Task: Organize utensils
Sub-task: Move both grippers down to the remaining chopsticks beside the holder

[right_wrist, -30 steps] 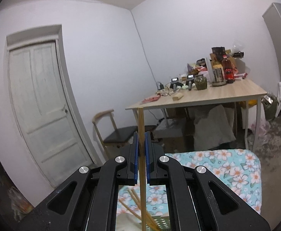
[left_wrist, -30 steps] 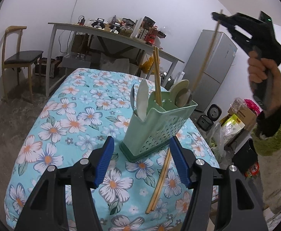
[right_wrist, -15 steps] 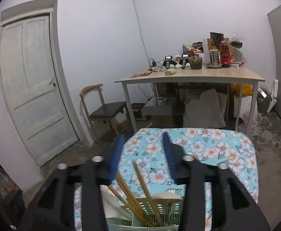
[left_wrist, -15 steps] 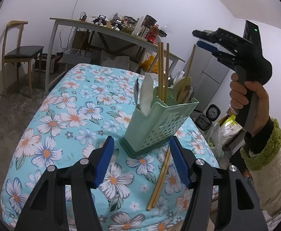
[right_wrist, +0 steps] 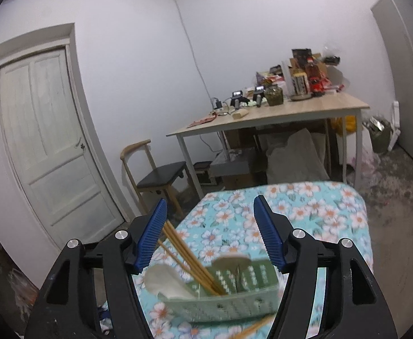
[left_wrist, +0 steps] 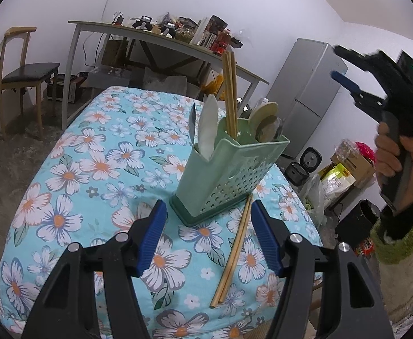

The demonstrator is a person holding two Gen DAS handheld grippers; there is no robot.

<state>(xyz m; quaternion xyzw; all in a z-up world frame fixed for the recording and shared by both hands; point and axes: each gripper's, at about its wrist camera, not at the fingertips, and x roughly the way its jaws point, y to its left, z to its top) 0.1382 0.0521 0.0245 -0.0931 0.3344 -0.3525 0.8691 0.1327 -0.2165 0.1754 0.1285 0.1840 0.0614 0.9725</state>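
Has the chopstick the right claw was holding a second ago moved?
Yes. It dropped into the green holder among the standing chopsticks; the right claw, opening, is empty.

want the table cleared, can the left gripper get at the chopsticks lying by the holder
Probably yes: the left gripper is open, the chopsticks lie bare on the tablecloth, though their far ends touch the holder.

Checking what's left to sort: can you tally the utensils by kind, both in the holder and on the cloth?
Standing chopsticks in the green holder: 3
Loose chopsticks on the floral tablecloth: 2
Spoons in the holder: 3, namely white spoon, beige spoon, metal spoon
Dark blade, probably a knife: 1
Total: 9
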